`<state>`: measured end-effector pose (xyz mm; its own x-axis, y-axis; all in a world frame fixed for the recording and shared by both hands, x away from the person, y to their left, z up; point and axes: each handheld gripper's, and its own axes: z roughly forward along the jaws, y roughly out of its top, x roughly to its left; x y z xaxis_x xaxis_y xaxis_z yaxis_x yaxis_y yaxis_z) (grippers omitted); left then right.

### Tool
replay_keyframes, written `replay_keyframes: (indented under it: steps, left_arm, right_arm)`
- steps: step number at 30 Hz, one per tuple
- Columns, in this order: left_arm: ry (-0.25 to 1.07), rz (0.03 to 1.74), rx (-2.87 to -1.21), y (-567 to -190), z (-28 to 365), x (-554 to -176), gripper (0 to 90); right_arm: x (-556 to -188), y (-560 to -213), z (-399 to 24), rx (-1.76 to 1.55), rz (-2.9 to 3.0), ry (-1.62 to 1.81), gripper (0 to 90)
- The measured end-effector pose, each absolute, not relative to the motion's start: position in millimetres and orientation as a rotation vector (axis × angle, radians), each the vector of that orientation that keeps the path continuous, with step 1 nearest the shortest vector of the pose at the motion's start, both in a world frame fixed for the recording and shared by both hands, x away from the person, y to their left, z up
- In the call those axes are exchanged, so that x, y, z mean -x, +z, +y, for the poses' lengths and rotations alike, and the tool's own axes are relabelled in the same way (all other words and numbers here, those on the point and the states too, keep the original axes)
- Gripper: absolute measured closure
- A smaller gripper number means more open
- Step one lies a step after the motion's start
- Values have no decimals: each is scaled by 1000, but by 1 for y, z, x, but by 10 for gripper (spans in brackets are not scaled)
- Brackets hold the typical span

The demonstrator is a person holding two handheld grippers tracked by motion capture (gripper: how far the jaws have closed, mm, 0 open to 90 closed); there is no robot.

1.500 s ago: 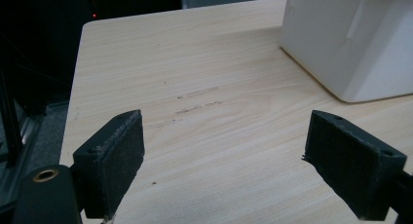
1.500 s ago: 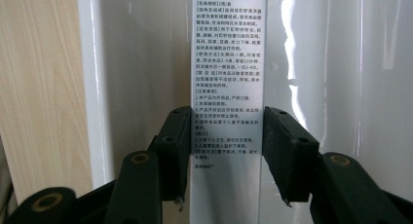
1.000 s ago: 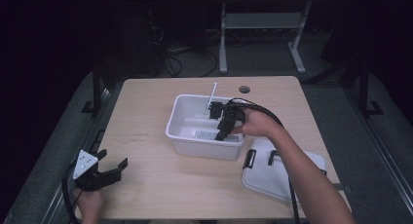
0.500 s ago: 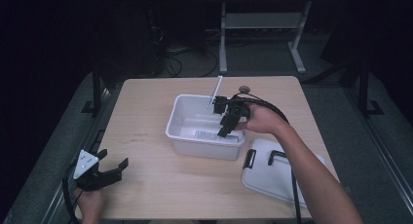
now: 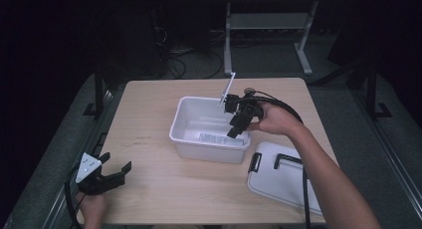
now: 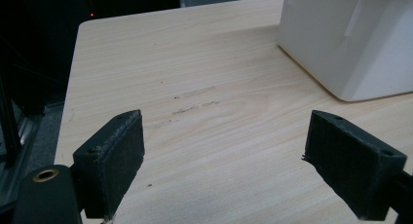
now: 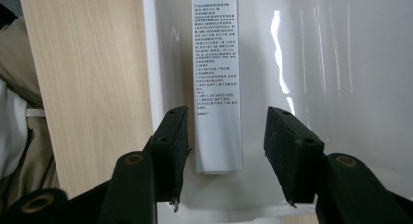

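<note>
Hovering over the bin, the right gripper is framing the box between parted, empty jaws; descending comes next.

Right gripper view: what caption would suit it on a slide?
Open jaws of the right gripper hang above a white box lying inside a white bin.

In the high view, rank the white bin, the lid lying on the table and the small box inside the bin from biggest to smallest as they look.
1. White bin and lid: they look close in size, and the arm covers part of the lid, so no ranking between them.
2. Small box: clearly the smallest.
</note>
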<state>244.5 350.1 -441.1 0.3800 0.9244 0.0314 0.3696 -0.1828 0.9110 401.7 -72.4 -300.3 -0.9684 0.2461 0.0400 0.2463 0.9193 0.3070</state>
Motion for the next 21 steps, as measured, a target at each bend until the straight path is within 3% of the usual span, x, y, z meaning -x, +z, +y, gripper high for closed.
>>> replay_keyframes:
  steps: [21]
  left_arm:
    - [777, 1143, -1745, -441, 350, -245, 137]
  right_arm:
    - [-393, -291, -104, 456, -3073, -490, 493]
